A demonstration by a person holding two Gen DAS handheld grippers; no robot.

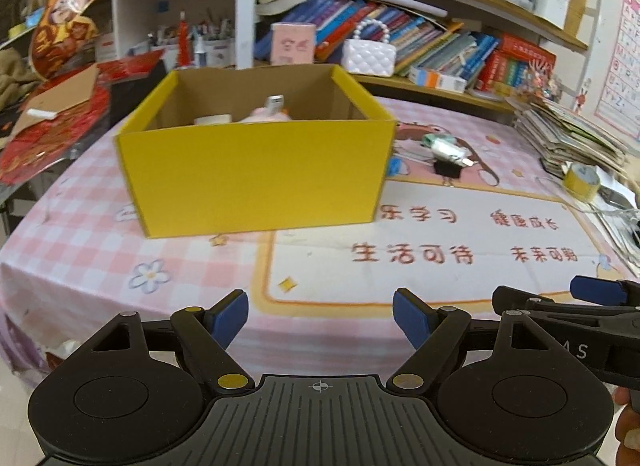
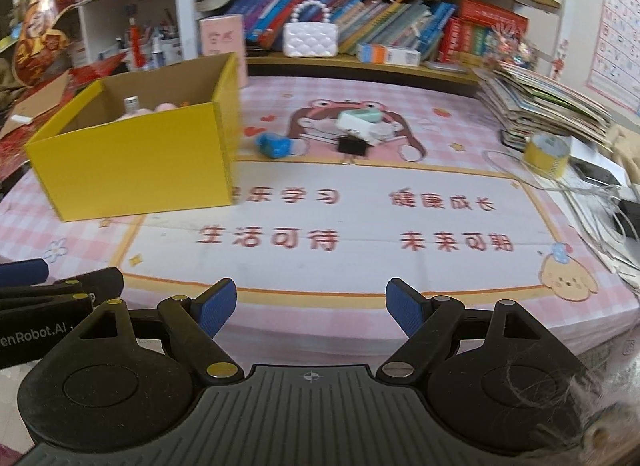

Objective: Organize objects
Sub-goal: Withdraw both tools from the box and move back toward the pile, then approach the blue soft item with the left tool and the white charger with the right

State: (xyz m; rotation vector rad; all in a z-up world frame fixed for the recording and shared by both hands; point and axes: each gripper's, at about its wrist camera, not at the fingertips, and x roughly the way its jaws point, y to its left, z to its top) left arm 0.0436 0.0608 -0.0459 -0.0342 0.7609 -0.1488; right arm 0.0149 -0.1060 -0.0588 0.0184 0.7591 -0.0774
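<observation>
The pink checked tablecloth [image 2: 400,97] fills both views. On it, at ten o'clock from the right gripper [image 2: 311,310], stands the yellow box [image 2: 136,169], already holding a few things: a pink lump and a metal-capped item (too blurred to name). Just beside the box's right wall lies a blue toy [image 2: 276,145], with a white and green packet [image 2: 362,121] and a black binder clip [image 2: 352,145] at twelve o'clock. A yellow tape roll [image 2: 546,153] sits at two o'clock near the stacked books [image 2: 548,101].

Both grippers hang near the table's front edge, jaws spread wide and empty; the left gripper [image 1: 320,318] faces the box at twelve o'clock.

The likely risk: the packet and clip touch, so a wide grab may drag both or flick the clip aside.

Only the right view shows the blue toy whole; from the left the box corner mostly hides it.
</observation>
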